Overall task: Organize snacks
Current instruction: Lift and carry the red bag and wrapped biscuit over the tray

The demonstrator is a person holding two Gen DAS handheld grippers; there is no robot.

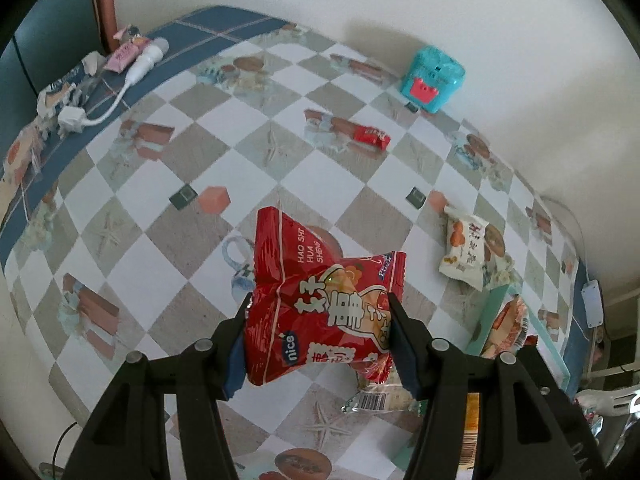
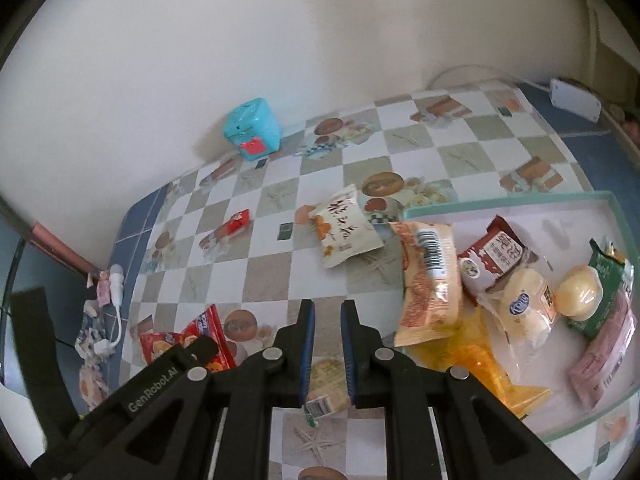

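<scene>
Left tongs (image 1: 318,322) clamped, right tongs (image 2: 328,312) seemingly narrowly parted

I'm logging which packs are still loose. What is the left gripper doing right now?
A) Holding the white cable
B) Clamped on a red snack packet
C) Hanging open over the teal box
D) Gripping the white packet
B: the left gripper has its fingers pressed into both sides of the red snack packet, lifted above the table.

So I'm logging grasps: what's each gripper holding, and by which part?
Left gripper pinches the red snack bag across its lower sides. Right gripper holds nothing.
</scene>
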